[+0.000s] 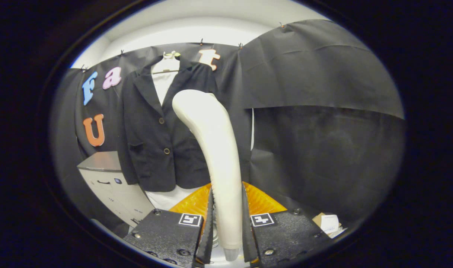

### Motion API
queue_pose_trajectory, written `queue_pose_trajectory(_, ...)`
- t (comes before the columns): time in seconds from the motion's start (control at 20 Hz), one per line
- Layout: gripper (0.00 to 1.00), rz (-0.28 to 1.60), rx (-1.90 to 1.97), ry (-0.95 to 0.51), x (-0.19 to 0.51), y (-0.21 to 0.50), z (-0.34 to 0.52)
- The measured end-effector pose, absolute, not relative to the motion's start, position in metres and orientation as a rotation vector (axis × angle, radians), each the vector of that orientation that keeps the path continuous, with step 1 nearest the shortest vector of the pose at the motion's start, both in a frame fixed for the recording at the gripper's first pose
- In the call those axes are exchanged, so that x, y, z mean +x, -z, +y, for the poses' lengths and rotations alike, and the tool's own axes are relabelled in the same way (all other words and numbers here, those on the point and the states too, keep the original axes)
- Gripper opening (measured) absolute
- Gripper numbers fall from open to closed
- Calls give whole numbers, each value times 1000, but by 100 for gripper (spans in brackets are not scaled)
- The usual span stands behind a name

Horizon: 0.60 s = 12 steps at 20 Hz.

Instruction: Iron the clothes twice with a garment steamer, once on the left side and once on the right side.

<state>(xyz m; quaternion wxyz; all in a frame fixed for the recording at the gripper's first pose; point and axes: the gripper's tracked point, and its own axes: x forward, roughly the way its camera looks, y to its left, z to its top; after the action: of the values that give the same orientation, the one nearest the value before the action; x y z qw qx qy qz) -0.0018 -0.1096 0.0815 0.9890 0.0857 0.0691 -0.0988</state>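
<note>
Gripper (227,223) jaws clenched on the handle of the garment steamer (215,149), which rises between them, its head curving toward the black jacket (155,134). Jacket hangs on a hanger (170,59) beyond the jaws. Grey cabinet (111,178) beside the jacket's hem.

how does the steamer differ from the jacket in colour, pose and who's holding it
The garment steamer is cream white, smooth and hard-looking; the jacket is black cloth with buttons. The steamer stands between the gripper jaws, which are shut on its handle, curving up ahead of them; the jacket hangs flat on a hanger against the booth wall, beyond the jaws. The steamer's head overlaps the jacket's front in this view; contact cannot be told.
</note>
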Motion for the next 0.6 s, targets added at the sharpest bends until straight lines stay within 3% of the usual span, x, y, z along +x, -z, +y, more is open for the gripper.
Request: queue_pose_trajectory(0.6, 35, 28, 231, 16, -81, -122, -169)
